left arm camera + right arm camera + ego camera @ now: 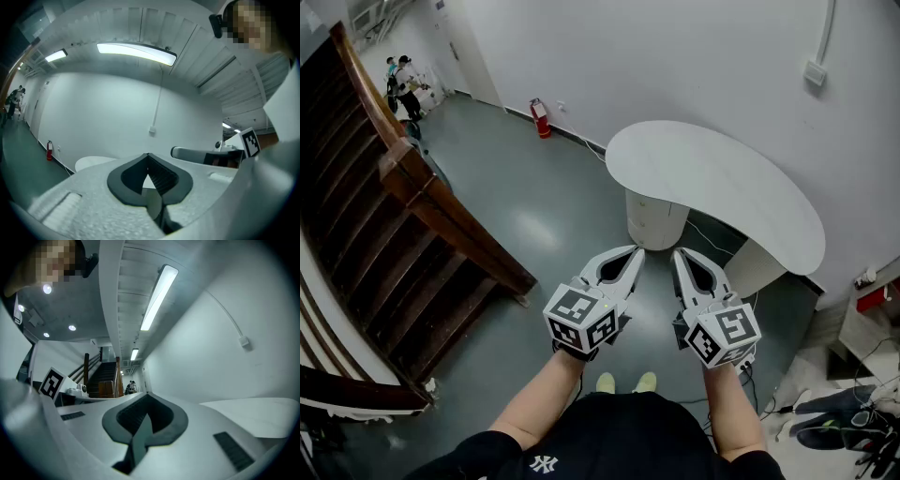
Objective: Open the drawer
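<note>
A white curved table [722, 178] stands by the wall on a round white pedestal [655, 218] with faint drawer seams; no handle can be made out. My left gripper [636, 253] and right gripper [677, 254] are held side by side in the air, short of the pedestal and pointing at it. Both are shut with nothing between the jaws. In the left gripper view the left gripper [149, 157] has its tips together, with the tabletop [93, 162] beyond. The right gripper view shows the right gripper [147, 398] likewise, beside the tabletop [253, 411].
A dark wooden staircase [403, 234] fills the left side. A red fire extinguisher [541, 118] stands at the far wall, and people [403, 84] are at the far left. Cables and clutter [858, 412] lie at the lower right. Grey floor stretches between the stairs and the table.
</note>
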